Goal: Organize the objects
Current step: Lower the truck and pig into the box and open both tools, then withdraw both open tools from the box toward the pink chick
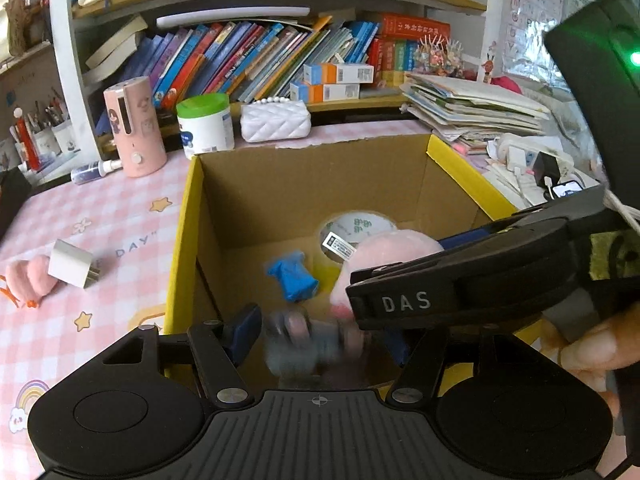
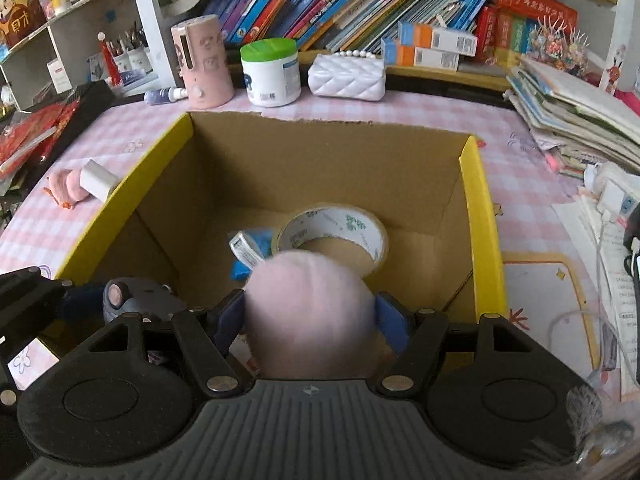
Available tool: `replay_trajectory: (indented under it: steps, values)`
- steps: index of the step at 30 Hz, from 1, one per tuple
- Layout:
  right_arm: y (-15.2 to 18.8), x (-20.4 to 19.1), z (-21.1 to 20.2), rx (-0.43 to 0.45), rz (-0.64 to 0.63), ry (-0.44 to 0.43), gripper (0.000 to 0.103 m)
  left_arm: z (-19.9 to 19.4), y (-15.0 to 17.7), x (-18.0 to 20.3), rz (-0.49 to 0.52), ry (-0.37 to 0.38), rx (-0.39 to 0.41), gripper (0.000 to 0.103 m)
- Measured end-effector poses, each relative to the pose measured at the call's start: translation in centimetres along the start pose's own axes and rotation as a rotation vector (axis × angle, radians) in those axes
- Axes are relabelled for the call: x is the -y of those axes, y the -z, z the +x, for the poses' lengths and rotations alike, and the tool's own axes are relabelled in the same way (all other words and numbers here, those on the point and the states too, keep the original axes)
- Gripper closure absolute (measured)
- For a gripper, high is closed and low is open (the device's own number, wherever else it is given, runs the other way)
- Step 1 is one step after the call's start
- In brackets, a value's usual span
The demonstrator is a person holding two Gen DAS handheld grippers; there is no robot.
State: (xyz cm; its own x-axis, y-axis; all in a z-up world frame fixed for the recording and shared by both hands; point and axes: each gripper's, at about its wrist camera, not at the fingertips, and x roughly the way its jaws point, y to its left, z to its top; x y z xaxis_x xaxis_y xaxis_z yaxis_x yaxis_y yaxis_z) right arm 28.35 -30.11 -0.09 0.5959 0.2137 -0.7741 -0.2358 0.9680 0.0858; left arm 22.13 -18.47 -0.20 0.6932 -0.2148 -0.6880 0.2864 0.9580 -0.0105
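Right gripper [image 2: 310, 316]: fingers closed on pink plush ball [image 2: 308, 304], lower centre of frame, over near edge of cardboard box [image 2: 478, 216]. Left gripper [image 1: 320, 338]: fingers clamped on blurred grey-and-pink toy [image 1: 308, 340], low centre, above box interior (toy too smeared to identify). Inside box: tape roll [image 2: 340, 236] and blue item [image 1: 294, 276] on floor. White block [image 1: 72, 262] touching pink plush [image 1: 28, 278] on table [image 1: 100, 208], left of frame.

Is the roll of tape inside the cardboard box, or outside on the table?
Inside. The tape roll lies on the floor of the cardboard box, enclosed by its walls.
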Motion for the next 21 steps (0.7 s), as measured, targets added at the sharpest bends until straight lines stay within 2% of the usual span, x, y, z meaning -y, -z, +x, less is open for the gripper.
replay_trajectory:
  steps: [3,6,13,18,21]
  values:
    - [-0.1,-0.3,-0.1,0.002,-0.002,0.006,0.034,-0.4,0.0,0.0,0.007,-0.006,0.013,0.039]
    - [-0.2,-0.7,-0.7,0.028,0.003,0.014,0.028,-1.1,0.1,-0.1,0.016,-0.011,0.036,0.037]
    - [0.4,-1.6,-3.6,0.136,0.020,0.050,0.025,-3.6,0.6,-0.5,0.012,-0.017,0.101,0.027]
    - [1.3,-1.8,-6.2,0.216,0.065,0.090,0.024,-5.7,1.4,-1.2,-0.007,-0.026,0.144,0.026]
    - [2.2,-1.9,-7.7,0.257,0.106,0.121,0.024,-6.9,1.9,-1.7,-0.019,-0.034,0.167,0.020]
